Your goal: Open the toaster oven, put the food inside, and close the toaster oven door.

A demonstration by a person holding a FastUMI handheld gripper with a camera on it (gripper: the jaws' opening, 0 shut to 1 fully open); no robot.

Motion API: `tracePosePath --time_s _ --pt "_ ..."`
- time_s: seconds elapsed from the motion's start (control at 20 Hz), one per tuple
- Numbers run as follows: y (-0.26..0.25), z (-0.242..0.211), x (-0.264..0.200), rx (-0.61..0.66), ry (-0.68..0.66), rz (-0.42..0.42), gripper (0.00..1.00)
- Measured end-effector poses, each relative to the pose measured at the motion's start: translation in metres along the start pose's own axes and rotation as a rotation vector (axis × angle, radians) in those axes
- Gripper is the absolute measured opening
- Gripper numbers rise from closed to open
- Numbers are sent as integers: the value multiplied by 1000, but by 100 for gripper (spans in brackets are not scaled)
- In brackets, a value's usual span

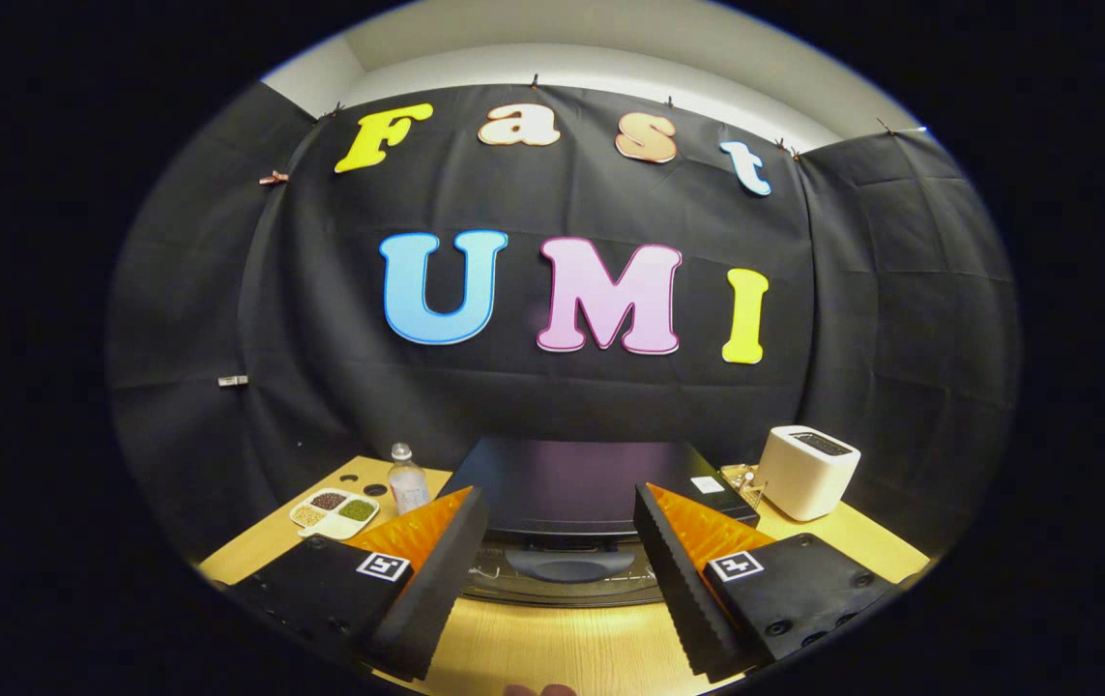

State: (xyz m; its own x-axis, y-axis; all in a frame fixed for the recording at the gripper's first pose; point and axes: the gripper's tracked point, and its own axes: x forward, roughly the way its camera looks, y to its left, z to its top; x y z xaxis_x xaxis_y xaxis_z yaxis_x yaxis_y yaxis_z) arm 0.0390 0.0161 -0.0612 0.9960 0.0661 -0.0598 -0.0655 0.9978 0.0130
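Note:
A black toaster oven [571, 488] sits on the wooden table [552, 648] straight ahead of my fingers. Its dark flat top faces me, and the glass door with its handle [567, 563] shows low between the fingers. The door looks closed. My gripper [560, 541] is open, raised above the table in front of the oven, with nothing between its fingers. I cannot pick out the food item for certain from here.
A white pop-up toaster [806, 471] stands right of the oven. Left of the oven are a clear plastic bottle [406, 478] and a white divided dish of beans and grains [333, 513]. Black cloth walls close in the booth behind.

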Motion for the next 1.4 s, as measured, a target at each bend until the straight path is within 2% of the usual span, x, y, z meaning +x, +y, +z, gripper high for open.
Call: tracePosePath --time_s 0.3,0.55,0.8,1.15,1.2,1.35,1.4 --pt "-12 -33 38 16 29 -25 96" --pt "-2 -44 59 40 7 -22 96" --pt "9 -66 77 24 42 -9 96" --pt "-7 -69 75 85 29 -19 96" --pt "-10 -87 73 85 92 -22 96" --pt "-7 -87 65 86 62 13 96" --pt "-7 -82 66 78 45 14 99"
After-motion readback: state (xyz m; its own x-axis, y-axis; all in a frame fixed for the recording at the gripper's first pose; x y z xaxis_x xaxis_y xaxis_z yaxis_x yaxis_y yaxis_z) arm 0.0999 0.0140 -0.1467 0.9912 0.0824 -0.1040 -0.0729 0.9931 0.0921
